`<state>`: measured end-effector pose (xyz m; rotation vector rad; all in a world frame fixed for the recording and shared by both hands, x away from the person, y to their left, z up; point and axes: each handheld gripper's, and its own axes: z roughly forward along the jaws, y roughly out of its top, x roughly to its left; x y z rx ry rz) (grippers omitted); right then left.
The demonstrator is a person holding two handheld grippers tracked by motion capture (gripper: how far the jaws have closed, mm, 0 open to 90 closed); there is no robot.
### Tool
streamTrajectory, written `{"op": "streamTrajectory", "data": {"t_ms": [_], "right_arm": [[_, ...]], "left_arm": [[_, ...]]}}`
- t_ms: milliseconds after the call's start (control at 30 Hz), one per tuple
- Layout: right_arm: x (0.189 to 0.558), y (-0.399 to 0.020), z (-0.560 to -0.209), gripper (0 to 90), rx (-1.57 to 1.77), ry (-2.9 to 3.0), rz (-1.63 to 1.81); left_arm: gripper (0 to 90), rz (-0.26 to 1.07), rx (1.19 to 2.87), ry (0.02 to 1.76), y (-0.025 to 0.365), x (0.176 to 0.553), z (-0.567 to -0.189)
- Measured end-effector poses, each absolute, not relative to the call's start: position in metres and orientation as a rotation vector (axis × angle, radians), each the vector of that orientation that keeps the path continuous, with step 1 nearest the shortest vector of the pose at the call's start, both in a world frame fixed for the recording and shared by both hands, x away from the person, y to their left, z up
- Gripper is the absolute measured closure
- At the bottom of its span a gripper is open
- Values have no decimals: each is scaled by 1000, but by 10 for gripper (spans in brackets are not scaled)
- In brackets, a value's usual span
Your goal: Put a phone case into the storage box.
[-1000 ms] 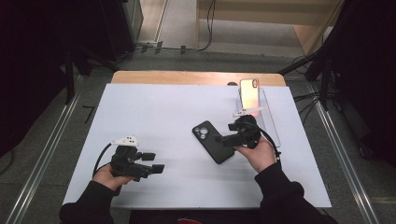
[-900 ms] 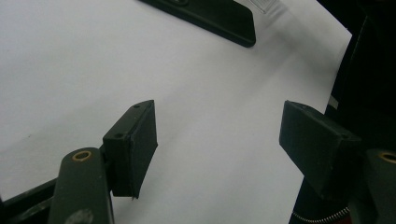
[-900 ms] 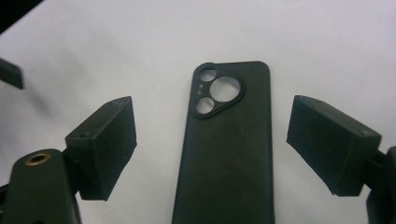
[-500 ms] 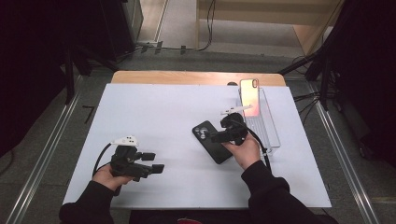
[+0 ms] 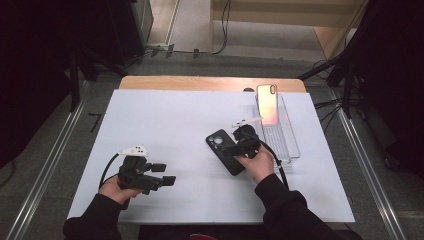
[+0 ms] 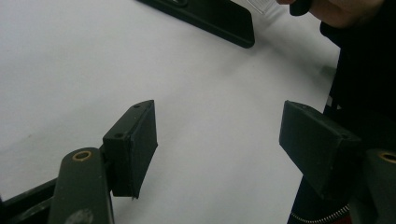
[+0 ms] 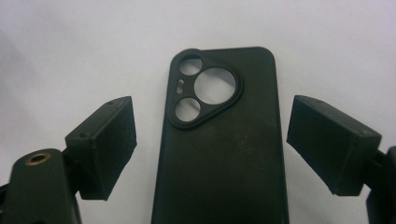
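The black phone case (image 5: 227,150) lies flat on the white desk (image 5: 165,120), between the wide-open right gripper (image 5: 239,148) jaws. A clear tray (image 5: 290,142) with an upright phone (image 5: 267,104) sits at three o'clock. The left gripper (image 5: 162,180), wide and empty, rests at eight o'clock.

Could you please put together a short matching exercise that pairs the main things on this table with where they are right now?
Things:
1. black phone case
2. phone
3. left gripper
4. right gripper

Places:
A. propped in the clear tray
B. flat on the white table, mid-right
C. open over the case, one jaw at each side
D. open at the near left, nothing between its jaws

Pairs: 1-B, 2-A, 3-D, 4-C
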<state>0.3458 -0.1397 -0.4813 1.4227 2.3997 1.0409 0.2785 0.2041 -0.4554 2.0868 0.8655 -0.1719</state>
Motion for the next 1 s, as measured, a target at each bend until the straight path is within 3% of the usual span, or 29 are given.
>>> {"op": "streamTrajectory", "data": {"t_ms": [1000], "right_arm": [[334,-129,-512,97,1332,2392,895]], "left_arm": [[279,-171,2095,868,204,279,-456]]}}
